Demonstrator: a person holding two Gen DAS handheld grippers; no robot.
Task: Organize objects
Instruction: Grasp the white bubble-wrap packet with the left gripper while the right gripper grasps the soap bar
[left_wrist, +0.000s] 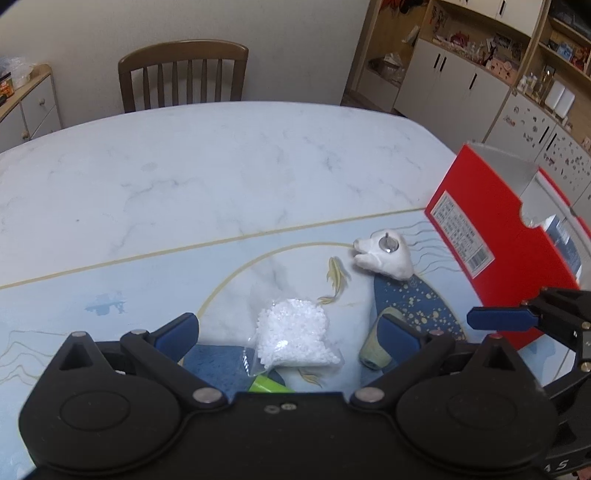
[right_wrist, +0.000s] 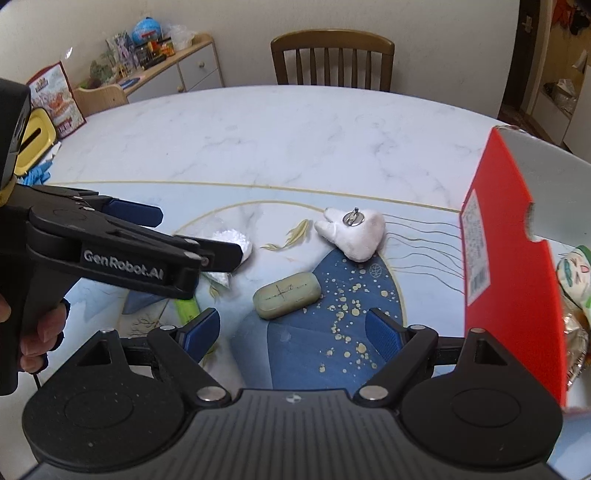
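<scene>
A dining room with a wooden chair (left_wrist: 183, 75) and shelving frames a marble-look worktop (left_wrist: 221, 166) covered by a fish-patterned mat. A red box (left_wrist: 495, 236) stands open at the right edge, apparently the collection bin, since a few items already lie inside it. Loose things wait beside it on the mat: a white plush piece (right_wrist: 352, 234) with a metal stud, a greenish soap bar (right_wrist: 287, 295), a bag of white pellets (left_wrist: 295, 334) and a lime-green object (left_wrist: 267, 386) partly hidden under the bag.

The left claw (left_wrist: 288, 332) is spread wide, straddling the pellet bag without gripping it, likely lining up a pick. The right claw (right_wrist: 291, 332) is also spread and holds nothing, hovering near the soap bar, close to the box.
</scene>
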